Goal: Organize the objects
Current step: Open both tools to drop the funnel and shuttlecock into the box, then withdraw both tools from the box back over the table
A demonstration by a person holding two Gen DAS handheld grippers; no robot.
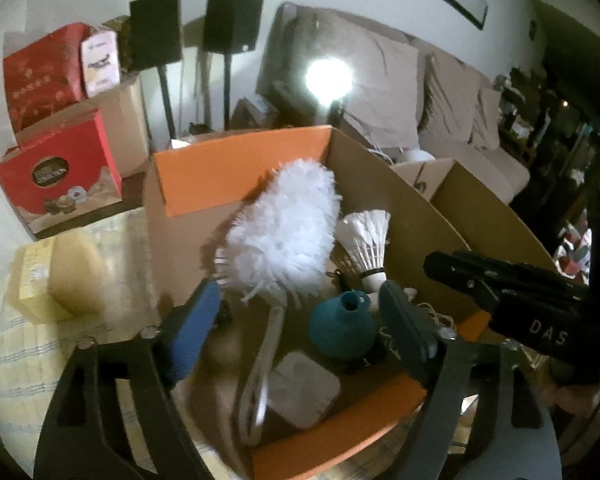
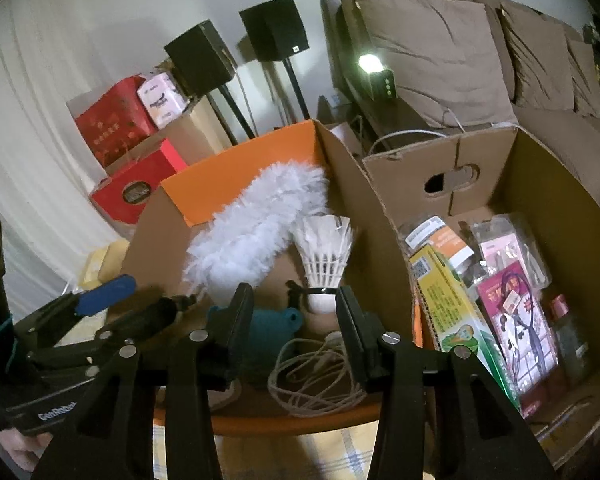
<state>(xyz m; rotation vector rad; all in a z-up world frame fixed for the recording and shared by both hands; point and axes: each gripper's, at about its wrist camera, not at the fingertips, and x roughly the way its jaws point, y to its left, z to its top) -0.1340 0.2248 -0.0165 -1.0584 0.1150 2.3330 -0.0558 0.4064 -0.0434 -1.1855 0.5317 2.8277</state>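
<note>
Most of the sorting looks done, by my read. Your orange-flapped box (image 1: 236, 168) already holds the white duster (image 1: 284, 232), shuttlecock (image 1: 366, 240), teal vase (image 1: 342, 330), a white square pad (image 1: 300, 394) near its front edge, and a coil of string (image 2: 316, 372). What's prob. left: the yellow sponge block (image 1: 56, 276), sitting on the checked cloth (image 1: 16, 360) outside the box, off its left wall. Can't tell if anything else is waiting.

Your left gripper (image 1: 296, 328) hangs over the box w/ fingers spread wide, nothing between them; duster handle and vase show in the gap below. Right gripper (image 2: 296, 320) is likewise wide and empty, over the box's front-right corner, string and shuttlecock base in the gap.

View diffs: only the right wrist cam shows the second brown carton (image 2: 556, 208), touching the orange box's right wall, stocked w/ packaged goods — green-yellow box (image 2: 452, 304), pink blister pack (image 2: 516, 320). Left cam sees just its rim. Only the left cam shows the pad and the full sponge clearly; right cam catches just a yellowish sliver past the box's left wall.
</note>
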